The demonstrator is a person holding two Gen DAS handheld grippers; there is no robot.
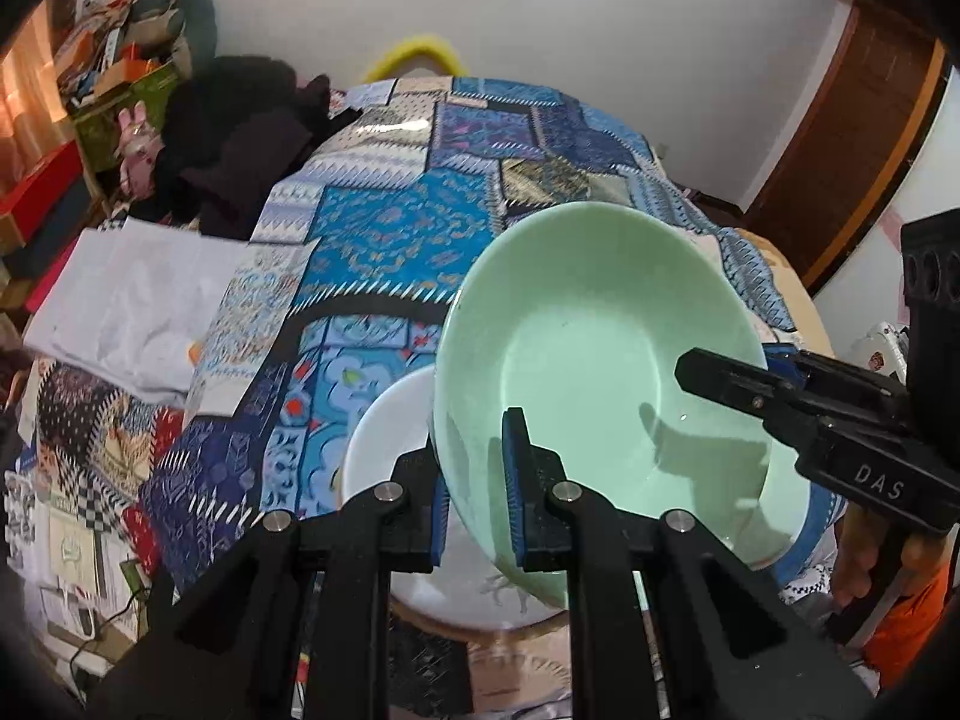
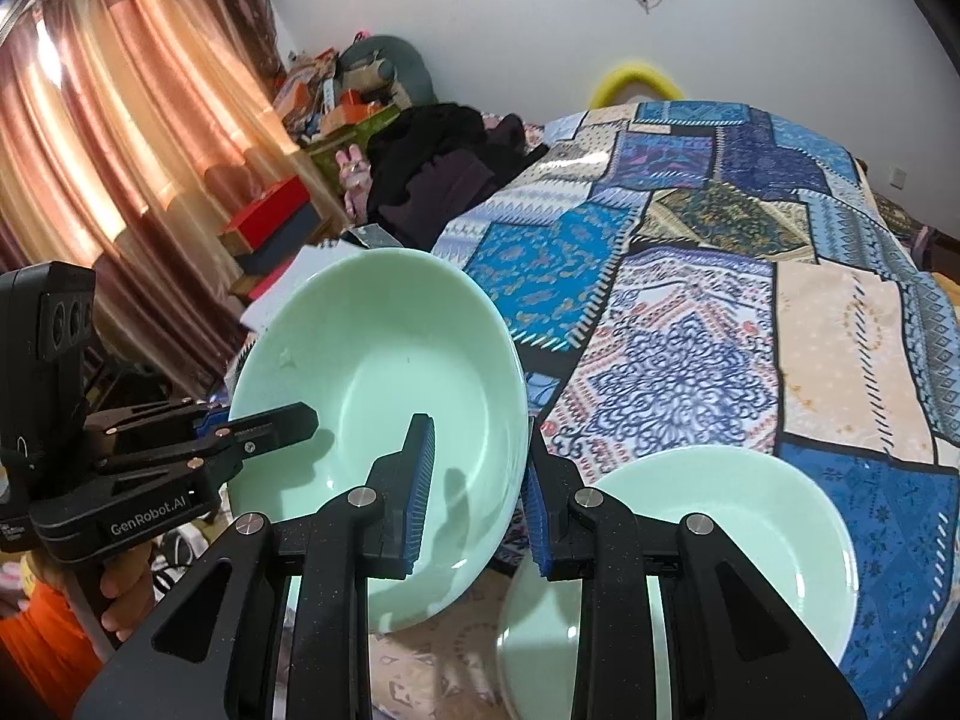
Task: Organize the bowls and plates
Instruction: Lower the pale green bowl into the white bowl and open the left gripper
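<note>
Pinching the rim of one mint-green bowl (image 1: 600,372) from opposite sides, both tongs are clamped on it and hold it tilted in the air above the bed. The left gripper (image 1: 477,498) has its blue ribbed pads (image 1: 513,480) closed over the near-left rim, one pad inside the bowl and one outside. The right gripper (image 2: 477,498) bites the rim on the other side in the same way, with one pad (image 2: 420,492) inside the bowl.

The bowl is wide and shallow, smooth and glossy, pale green all over, with soft highlights and the grey shadows of the fingers on its inner surface. The grippers are matt black plastic with round silver pivot bolts.

Below the bowl, the left wrist view shows a white bowl (image 1: 384,438) resting on a round plate with a blue rim (image 1: 810,540), both partly hidden. Only the right wrist view shows a second pale green plate (image 2: 720,528) lying flat on the patchwork bedspread (image 2: 690,300), just right of the held bowl. That cloth is a printed quilt of blue, cream and navy panels. The right view also takes in pink-orange curtains (image 2: 120,120), and each view catches the opposite gripper with a person's hand (image 2: 126,594) at its handle.
</note>
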